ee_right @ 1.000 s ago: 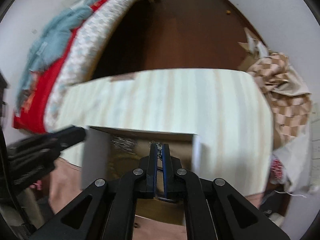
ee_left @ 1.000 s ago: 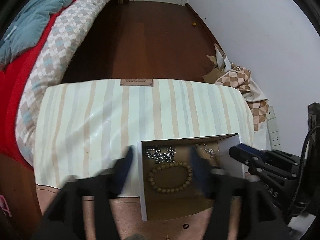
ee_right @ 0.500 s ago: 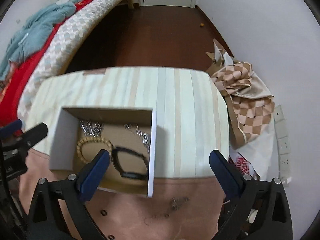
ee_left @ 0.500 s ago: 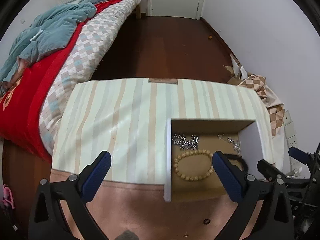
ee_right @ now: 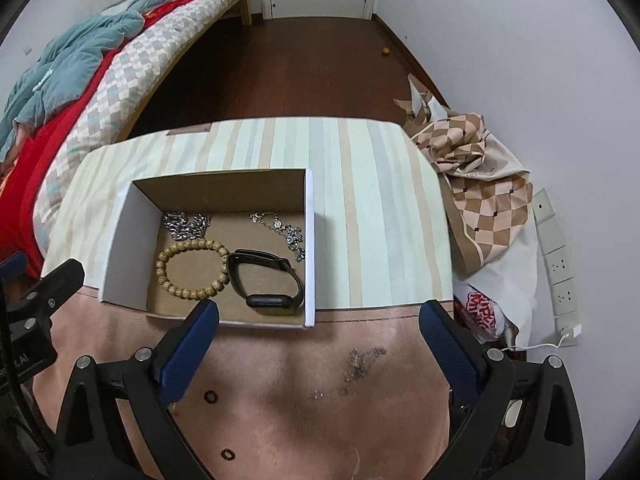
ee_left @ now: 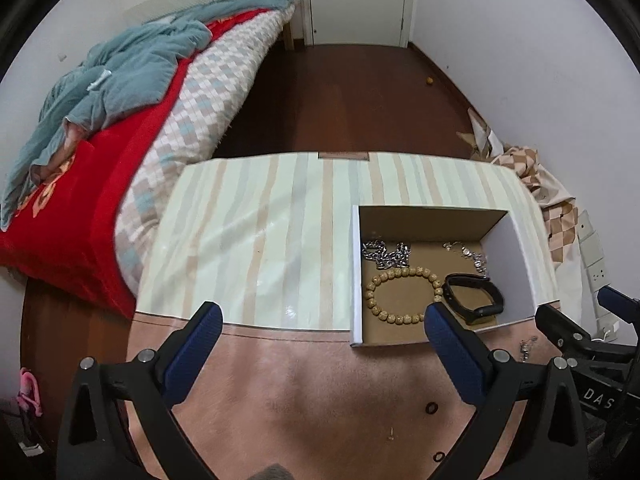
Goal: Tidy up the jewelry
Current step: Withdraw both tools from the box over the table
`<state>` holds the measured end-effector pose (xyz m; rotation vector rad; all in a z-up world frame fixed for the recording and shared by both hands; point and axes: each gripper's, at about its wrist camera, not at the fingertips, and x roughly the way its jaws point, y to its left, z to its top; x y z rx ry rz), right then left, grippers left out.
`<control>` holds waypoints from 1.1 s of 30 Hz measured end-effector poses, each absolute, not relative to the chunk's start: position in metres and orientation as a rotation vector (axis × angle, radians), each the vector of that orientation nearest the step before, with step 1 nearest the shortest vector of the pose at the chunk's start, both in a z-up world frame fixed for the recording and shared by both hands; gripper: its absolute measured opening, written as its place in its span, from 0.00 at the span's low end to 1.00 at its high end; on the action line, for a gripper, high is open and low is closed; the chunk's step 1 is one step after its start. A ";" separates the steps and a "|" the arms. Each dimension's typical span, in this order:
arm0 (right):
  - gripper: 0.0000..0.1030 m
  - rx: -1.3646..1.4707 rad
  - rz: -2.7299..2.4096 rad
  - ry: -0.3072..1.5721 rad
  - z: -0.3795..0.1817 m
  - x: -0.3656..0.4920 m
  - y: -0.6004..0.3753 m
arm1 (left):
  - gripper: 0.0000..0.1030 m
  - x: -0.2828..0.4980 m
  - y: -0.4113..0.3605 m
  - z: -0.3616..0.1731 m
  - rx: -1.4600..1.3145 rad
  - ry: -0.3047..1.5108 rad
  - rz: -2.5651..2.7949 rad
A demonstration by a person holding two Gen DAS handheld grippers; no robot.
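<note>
Open cardboard box (ee_right: 120,236) sits on the striped cloth (ee_right: 372,208), at its near edge. Inside the box: wooden bead bracelet (ee_right: 192,268) at centre-left, black wristband (ee_right: 266,280) just right of it and touching, heavy silver chain (ee_right: 186,224) at the back left, fine silver chain (ee_right: 284,232) at the back right. Left gripper (ee_left: 320,320) spread wide, nothing between its jaws, nearer than the box and to its left. Right gripper (ee_right: 320,320) likewise spread and empty, over the box's near right corner. Thin chain (ee_right: 360,364) lies loose on the pink surface just in front of the box.
</note>
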<state>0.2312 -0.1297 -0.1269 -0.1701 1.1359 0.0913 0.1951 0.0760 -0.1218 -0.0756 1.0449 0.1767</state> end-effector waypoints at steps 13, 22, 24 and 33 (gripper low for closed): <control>0.98 -0.150 0.094 0.981 -0.054 0.171 -0.134 | 1.00 0.140 0.061 -0.065 -0.078 0.934 0.150; 0.98 -0.126 0.094 0.904 -0.014 0.133 -0.142 | 1.00 0.107 0.053 -0.033 -0.081 0.863 0.145; 0.98 -0.127 0.094 0.894 -0.008 0.125 -0.143 | 1.00 0.101 0.051 -0.029 -0.085 0.859 0.139; 0.98 -0.111 0.122 0.876 0.004 0.105 -0.147 | 1.00 0.089 0.049 -0.032 -0.096 0.874 0.162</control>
